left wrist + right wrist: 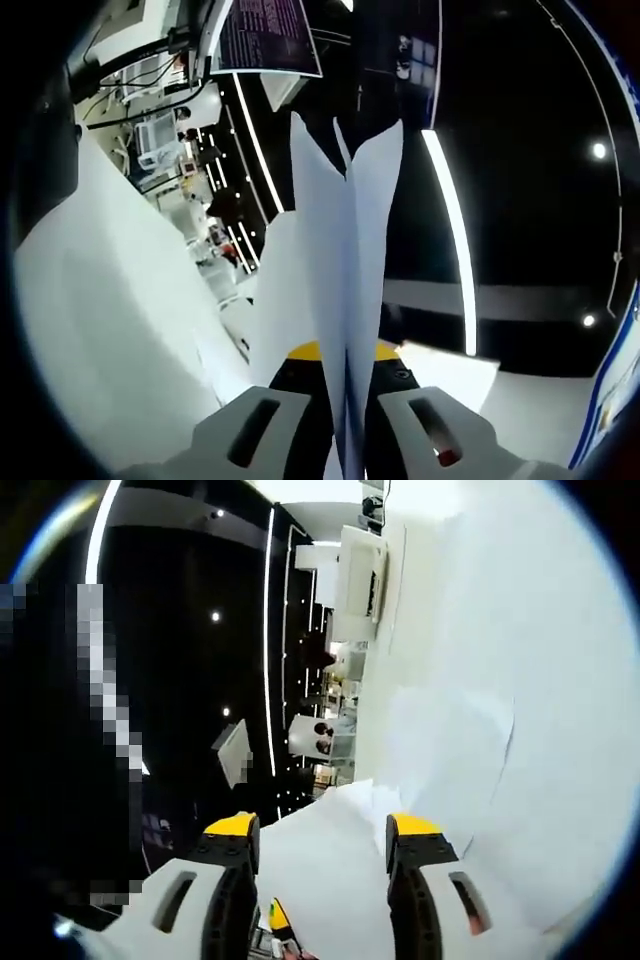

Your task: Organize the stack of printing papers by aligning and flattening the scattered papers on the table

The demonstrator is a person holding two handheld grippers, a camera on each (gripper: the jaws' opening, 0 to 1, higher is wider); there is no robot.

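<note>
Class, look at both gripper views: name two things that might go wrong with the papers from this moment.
1. The left gripper pinches the paper sheets edge-on; they splay apart above, so they may crease or slip out of line.
2. The right gripper is open around a loose sheet, which may sag or slide away.

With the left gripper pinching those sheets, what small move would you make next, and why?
Probably lower the left gripper to tap the held sheets square on the table: they stand edge-on and splay apart at the far end, while the right gripper is open over loose paper.
</note>
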